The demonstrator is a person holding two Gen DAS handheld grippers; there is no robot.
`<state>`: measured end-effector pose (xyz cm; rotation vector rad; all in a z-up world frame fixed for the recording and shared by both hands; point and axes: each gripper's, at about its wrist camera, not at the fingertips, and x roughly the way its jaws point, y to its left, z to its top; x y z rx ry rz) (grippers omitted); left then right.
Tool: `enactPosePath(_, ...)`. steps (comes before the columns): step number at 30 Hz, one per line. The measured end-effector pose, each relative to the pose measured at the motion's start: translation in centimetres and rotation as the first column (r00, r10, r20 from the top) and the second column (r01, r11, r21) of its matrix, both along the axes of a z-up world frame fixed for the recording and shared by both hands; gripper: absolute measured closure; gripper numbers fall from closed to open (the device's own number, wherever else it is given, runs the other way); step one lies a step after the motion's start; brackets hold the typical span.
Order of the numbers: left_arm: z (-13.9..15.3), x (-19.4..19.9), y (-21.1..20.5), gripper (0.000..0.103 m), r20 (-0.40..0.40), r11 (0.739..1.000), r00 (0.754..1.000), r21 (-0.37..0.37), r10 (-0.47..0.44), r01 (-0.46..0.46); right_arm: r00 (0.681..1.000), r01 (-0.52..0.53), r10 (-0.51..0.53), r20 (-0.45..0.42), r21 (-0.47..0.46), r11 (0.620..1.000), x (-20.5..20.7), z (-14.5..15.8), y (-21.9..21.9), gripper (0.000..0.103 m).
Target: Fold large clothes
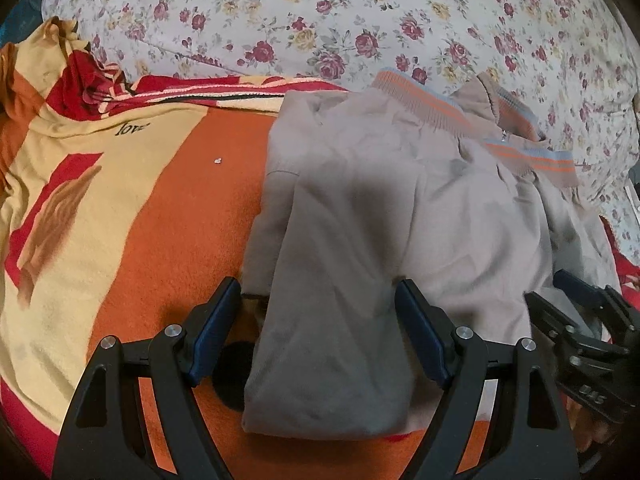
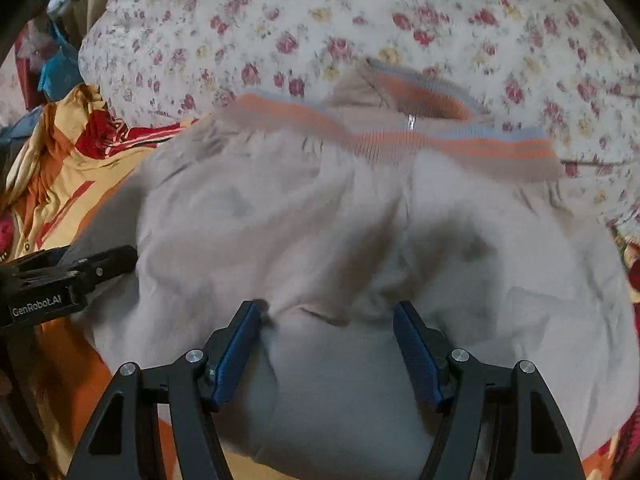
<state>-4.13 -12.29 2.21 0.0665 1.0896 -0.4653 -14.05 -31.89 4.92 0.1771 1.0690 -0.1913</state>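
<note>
Left gripper (image 1: 320,300) wide open astride beige jacket (image 1: 400,208) sleeve; right gripper (image 2: 326,322) open too, fabric between, contact blurred.

The jacket (image 1: 360,200) lies on the blanket (image 1: 168,216), which spreads out to its left. A folded sleeve (image 1: 332,320) lies on the jacket's near part, between the left gripper's fingers (image 1: 218,320). Behind both lies the quilt (image 1: 320,20), touching the jacket's collar (image 1: 516,116). The right gripper (image 2: 326,344) sits over the jacket's near edge.

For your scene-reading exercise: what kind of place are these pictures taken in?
Probably a bedroom, on a bed: a floral quilt lies behind an orange patterned blanket, on which the beige jacket is spread.
</note>
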Motion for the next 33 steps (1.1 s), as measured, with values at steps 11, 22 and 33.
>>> enactPosePath(11, -0.1, 0.1, 0.3, 0.022, -0.023, 1.0, 1.0, -0.021, 0.003, -0.004, 0.991, 0.088, -0.09, 0.098, 0.03, 0.996, 2.1, 2.9, -1.3, 0.036)
enactPosePath(22, -0.1, 0.4, 0.2, 0.022, -0.031, 1.0, 0.999, -0.021, 0.015, -0.016, 0.995, 0.096, -0.097, 0.024, 0.047, 0.994, 4.8, 0.4, -1.0, 0.034)
enactPosePath(33, -0.1, 1.0, 0.4, 0.022, -0.054, 0.999, 0.998, -0.046, 0.026, -0.028, 0.992, 0.122, -0.123, 0.013, 0.058, 0.991, 4.1, -1.8, -2.8, 0.022)
